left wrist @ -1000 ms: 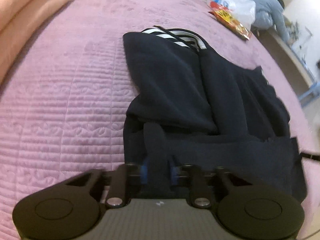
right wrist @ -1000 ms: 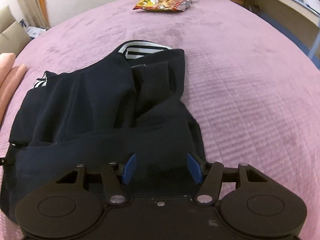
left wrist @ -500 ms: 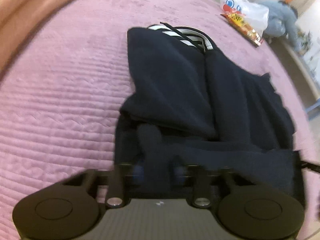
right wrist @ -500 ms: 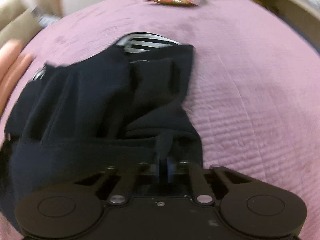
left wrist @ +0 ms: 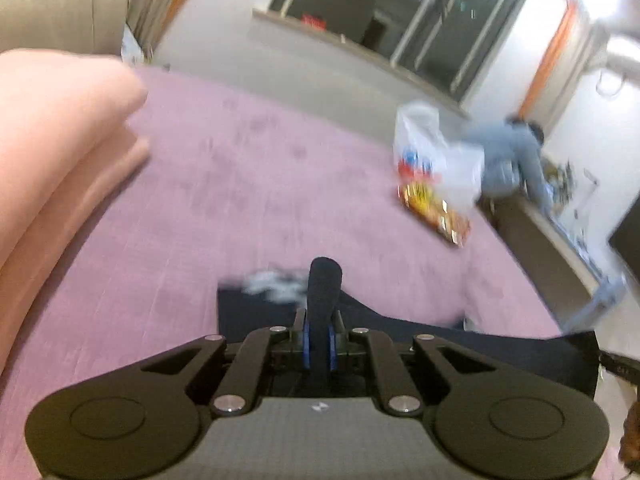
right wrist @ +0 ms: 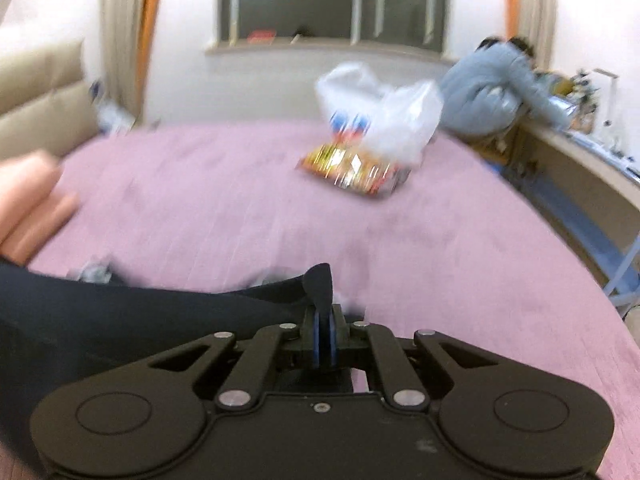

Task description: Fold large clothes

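Note:
A dark navy garment (left wrist: pixel 256 312) with white stripes lies on the purple bedspread (left wrist: pixel 224 200). My left gripper (left wrist: pixel 318 336) is shut on a fold of its near edge, which sticks up between the blue pads. My right gripper (right wrist: pixel 323 340) is shut on another fold of the same garment (right wrist: pixel 120 320), whose dark cloth stretches off to the left. Both views are tilted up and blurred, and most of the garment is hidden under the grippers.
A white plastic bag (right wrist: pixel 380 120) and a colourful snack packet (right wrist: pixel 352 168) lie at the far side of the bed. A pink pillow (left wrist: pixel 52 140) lies at the left. A person in light blue (right wrist: pixel 492 88) leans over a desk (right wrist: pixel 592 160) at the right.
Both grippers have lifted with the garment's near edge and tilted up, so the room shows now. The right gripper, open one second ago, closed on the cloth.

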{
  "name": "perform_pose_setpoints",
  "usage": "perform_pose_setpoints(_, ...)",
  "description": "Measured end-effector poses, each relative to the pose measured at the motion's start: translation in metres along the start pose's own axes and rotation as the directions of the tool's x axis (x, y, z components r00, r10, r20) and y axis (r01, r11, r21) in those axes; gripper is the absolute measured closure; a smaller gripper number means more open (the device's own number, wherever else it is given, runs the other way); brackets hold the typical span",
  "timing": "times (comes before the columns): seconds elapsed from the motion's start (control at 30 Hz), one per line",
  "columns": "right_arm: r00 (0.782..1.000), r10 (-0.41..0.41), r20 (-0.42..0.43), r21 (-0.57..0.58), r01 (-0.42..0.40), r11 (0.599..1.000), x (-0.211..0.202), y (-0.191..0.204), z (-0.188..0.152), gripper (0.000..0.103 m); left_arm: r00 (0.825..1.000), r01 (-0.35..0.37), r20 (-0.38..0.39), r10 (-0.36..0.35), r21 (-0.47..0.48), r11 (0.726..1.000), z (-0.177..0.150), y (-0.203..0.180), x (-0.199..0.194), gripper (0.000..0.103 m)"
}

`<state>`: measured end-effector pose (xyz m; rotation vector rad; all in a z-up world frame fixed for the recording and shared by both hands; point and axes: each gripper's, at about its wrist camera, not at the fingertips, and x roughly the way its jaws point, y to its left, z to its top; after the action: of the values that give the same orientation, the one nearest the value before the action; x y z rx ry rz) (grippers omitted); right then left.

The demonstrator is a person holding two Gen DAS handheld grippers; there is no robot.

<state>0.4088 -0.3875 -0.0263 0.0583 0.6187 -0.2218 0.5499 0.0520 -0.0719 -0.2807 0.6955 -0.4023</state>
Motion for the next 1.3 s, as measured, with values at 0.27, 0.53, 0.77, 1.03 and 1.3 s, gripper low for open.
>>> perform_pose_setpoints(0.27, 0.989, -0.143, -0.041, 0.040, 0.145, 0.989, 0.159, 0.029, -0.001, 0.098, 0.982, -0.183, -0.056, 0.180, -0.047, 0.982, 0.003, 0.023, 0.171, 0.093)
perform_pose_setpoints(0.53, 0.960, -0.216, -0.180, -0.097, 0.202, 0.975, 0.218, 0.045, -0.042, 0.084, 0.971, -0.218, -0.110, 0.210, -0.064, 0.974, -0.018, 0.045, 0.206, 0.086)
perform_pose_setpoints(0.77, 0.989, -0.081, -0.124, -0.042, 0.076, 0.996, 0.133, 0.052, -0.009, 0.059, 0.980, -0.199, -0.016, 0.199, -0.017, 0.980, -0.010, 0.016, 0.118, 0.087)
perform_pose_setpoints(1.03, 0.935, 0.183, -0.306, -0.064, -0.212, 0.975, 0.072, 0.149, -0.072, 0.101, 0.970, -0.151, -0.198, 0.143, -0.026, 0.988, -0.093, -0.011, 0.078, 0.087)
perform_pose_setpoints(1.3, 0.876, 0.171, -0.451, 0.104, -0.139, 0.985, 0.135, 0.144, -0.083, 0.103, 0.956, -0.195, -0.251, 0.154, -0.148, 0.969, -0.122, 0.015, 0.048, 0.090)
